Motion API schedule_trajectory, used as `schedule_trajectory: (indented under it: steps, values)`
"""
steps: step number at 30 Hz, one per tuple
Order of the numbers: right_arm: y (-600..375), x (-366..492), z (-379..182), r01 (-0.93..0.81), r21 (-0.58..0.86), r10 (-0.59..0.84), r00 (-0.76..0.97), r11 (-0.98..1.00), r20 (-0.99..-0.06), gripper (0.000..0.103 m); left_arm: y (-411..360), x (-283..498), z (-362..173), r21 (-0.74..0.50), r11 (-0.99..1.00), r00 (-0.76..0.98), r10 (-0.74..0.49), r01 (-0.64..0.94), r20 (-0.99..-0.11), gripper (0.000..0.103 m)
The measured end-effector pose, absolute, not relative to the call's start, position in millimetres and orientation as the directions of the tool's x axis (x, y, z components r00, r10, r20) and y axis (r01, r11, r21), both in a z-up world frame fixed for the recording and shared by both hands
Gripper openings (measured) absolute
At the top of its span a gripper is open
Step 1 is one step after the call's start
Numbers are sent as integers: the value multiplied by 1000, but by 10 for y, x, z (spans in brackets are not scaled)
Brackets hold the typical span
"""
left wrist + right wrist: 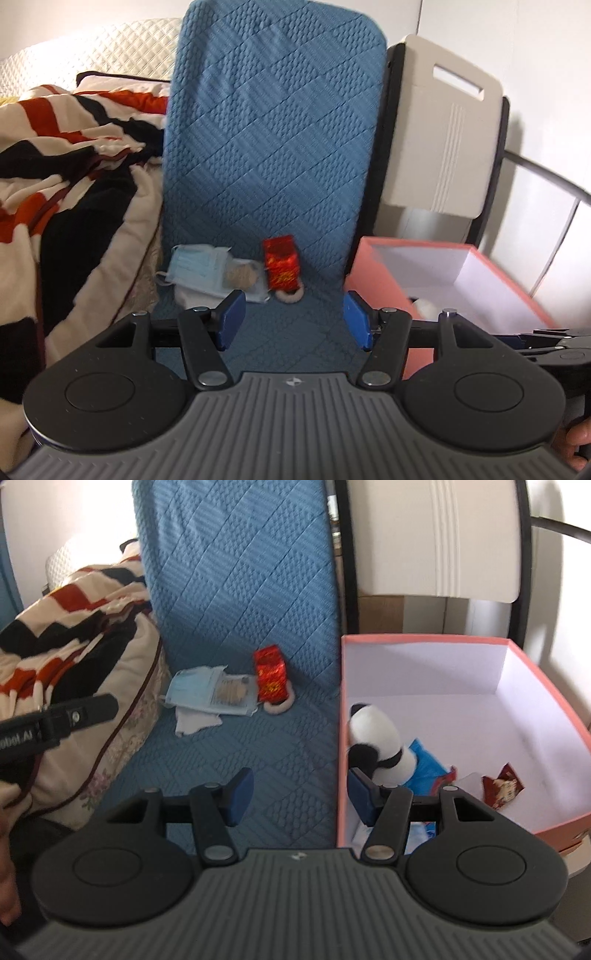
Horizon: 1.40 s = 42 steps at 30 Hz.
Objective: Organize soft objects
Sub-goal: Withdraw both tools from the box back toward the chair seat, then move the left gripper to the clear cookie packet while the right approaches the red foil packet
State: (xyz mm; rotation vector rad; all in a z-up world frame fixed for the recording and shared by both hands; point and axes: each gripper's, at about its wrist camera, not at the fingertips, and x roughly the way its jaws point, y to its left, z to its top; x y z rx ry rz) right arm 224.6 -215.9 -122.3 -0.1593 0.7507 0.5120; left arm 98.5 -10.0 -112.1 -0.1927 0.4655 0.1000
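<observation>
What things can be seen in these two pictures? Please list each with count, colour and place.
sofa cover: one, blue, under the loose items.
blanket: one, cream, black and red, at left.
face mask: one, light blue, on the cover.
red pouch: one, beside the mask.
ring: one, beige, under the pouch.
box: one, pink outside, white inside, at right.
panda toy: one, black and white, in the box.
left tongs: open, empty.
right tongs: open, empty.

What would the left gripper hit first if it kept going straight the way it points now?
Most likely the blue quilted cover: the open left gripper holds nothing and aims down at bare cover. The red pouch and the face-mask packet lie farther along, slightly left. Depth is hard to judge.
</observation>
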Motion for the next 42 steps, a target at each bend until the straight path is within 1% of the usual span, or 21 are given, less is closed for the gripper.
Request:
schedule_trajectory:
  steps: [6, 11, 16, 19, 22, 29, 35, 38, 42]
  values:
    - [-2097, 2158, -1397, -486, 55, 376, 595, 872, -710, 59, 19, 912, -1195, -173, 973, 893, 58, -149, -447, 65]
    - [-1984, 2088, -1409, -511, 3, 365, 610, 859, -703, 59, 130, 935, -1337, -184, 970, 889, 60, -159, -453, 65]
    - [-1933, 2149, -1442, -512, 9, 367, 603, 859, -709, 59, 309, 1017, -1519, -251, 946, 884, 71, -206, -461, 65]
    - [-1890, 2202, -1465, -499, 20, 365, 606, 867, -707, 59, 341, 1085, -1584, -221, 949, 882, 102, -226, -461, 65]
    - [-1814, 2230, -1491, -492, 26, 366, 610, 870, -703, 59, 339, 1224, -1672, -168, 957, 860, 124, -235, -495, 65]
    - [-1605, 2315, -1595, -497, 23, 375, 623, 868, -687, 59, 378, 1455, -1858, -130, 966, 849, 127, -223, -513, 65]
    - [-1469, 2445, -1644, -519, 10, 392, 633, 855, -667, 59, 549, 1640, -1962, -179, 958, 854, 106, -225, -509, 65]
    - [-1419, 2526, -1648, -525, -5, 392, 643, 851, -658, 59, 607, 1753, -2008, -185, 961, 860, 88, -206, -503, 65]
    - [-1373, 2688, -1665, -525, 12, 402, 637, 851, -657, 59, 664, 1921, -2075, -190, 963, 852, 68, -193, -519, 65]
